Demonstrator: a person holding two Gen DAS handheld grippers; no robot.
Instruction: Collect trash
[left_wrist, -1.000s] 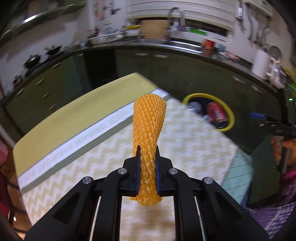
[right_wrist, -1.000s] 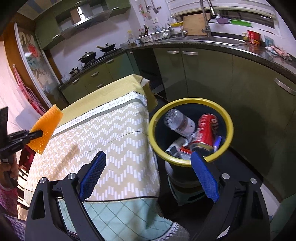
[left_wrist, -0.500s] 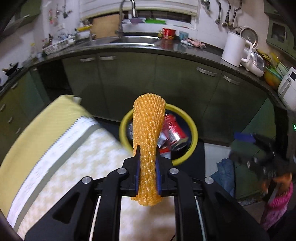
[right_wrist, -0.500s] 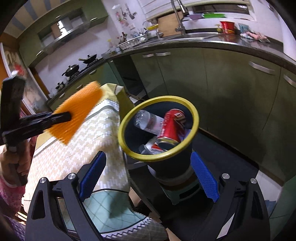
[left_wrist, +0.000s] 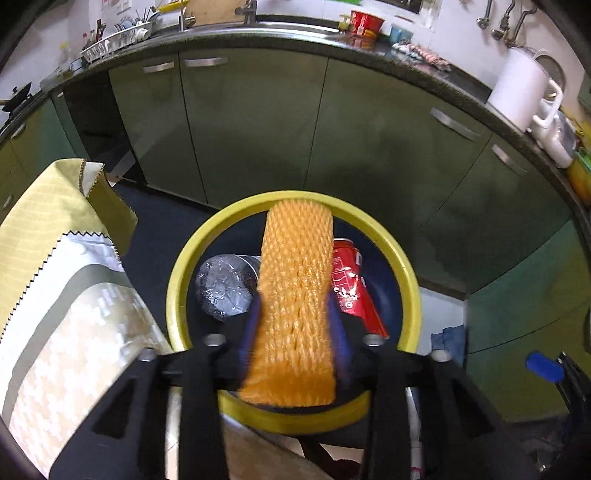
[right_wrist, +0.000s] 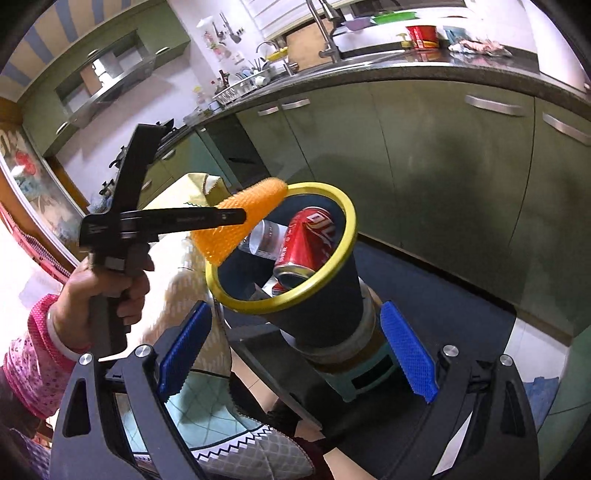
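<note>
The left hand-held gripper (left_wrist: 291, 332) hangs over the yellow-rimmed bin (left_wrist: 408, 269) at frame centre, its jaws just opening so the orange foam net (left_wrist: 295, 295) can drop; blur hides whether the pads touch it. The right hand-held gripper (right_wrist: 297, 349) stands wide and empty.

White brand lettering on red can (right_wrist: 309, 246) in bin (right_wrist: 345, 236), too distorted to read. Small print on left tongs' arm (right_wrist: 192, 218), illegible.
</note>
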